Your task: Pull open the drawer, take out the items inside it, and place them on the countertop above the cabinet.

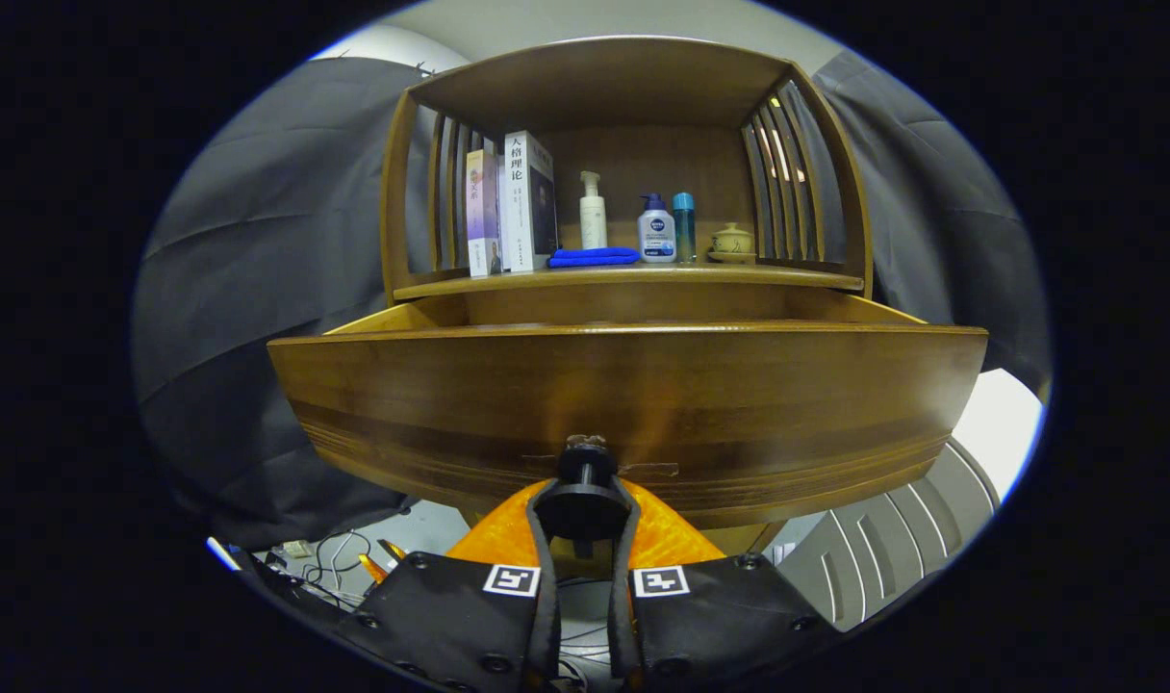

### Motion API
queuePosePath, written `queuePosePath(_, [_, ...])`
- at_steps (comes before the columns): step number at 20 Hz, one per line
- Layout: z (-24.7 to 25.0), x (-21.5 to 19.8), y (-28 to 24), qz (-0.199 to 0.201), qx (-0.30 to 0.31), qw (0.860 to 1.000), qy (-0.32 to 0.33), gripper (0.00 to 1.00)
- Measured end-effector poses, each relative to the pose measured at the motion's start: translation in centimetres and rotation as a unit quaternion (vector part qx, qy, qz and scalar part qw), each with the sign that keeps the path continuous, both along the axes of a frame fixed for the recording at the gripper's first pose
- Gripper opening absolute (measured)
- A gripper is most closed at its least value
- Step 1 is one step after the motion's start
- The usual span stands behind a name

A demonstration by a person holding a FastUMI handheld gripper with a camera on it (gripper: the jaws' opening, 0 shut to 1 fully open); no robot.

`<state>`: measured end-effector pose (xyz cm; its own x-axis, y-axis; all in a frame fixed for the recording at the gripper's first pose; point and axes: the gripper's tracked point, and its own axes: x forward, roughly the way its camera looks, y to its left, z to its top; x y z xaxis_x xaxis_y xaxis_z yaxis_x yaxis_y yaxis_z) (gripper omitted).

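Observation:
The wooden drawer (633, 404) stands pulled out from the cabinet, its wide front panel close ahead of me. A dark round knob (585, 500) sits low on that panel. My gripper (585, 515) is shut on the knob, one finger on each side of it. From this low angle the drawer's inside is hidden. Above the drawer runs the countertop (797, 277), a wooden shelf with slatted sides.
On the countertop stand two books (513, 204), a folded blue cloth (593, 257), a white pump bottle (593, 212), a blue-capped pump bottle (656, 231), a slim blue bottle (683, 227) and a small lidded pot (732, 243). Cables (340, 563) lie on the floor below left.

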<state>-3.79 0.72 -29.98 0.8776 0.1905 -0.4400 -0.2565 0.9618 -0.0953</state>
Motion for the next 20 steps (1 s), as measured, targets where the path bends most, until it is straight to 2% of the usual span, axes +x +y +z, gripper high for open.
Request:
queuePosePath(7, [-0.2, -1.4, 0.2, 0.009, -0.001, 1.000, 0.010, 0.22])
queuePosePath(12, [0.6, -2.3, -0.7, 0.006, -0.007, 1.000, 0.016, 0.57])
queuePosePath(15, [1.4, -3.2, -1.6, 0.018, -0.011, 0.999, 0.031, 0.78])
queuePosePath(18, [3.8, -3.7, -3.4, 0.014, -0.022, 0.999, 0.030, 0.99])
queuePosePath(20, [5.9, -3.5, -4.5, 0.009, -0.035, 0.999, 0.022, 0.99])
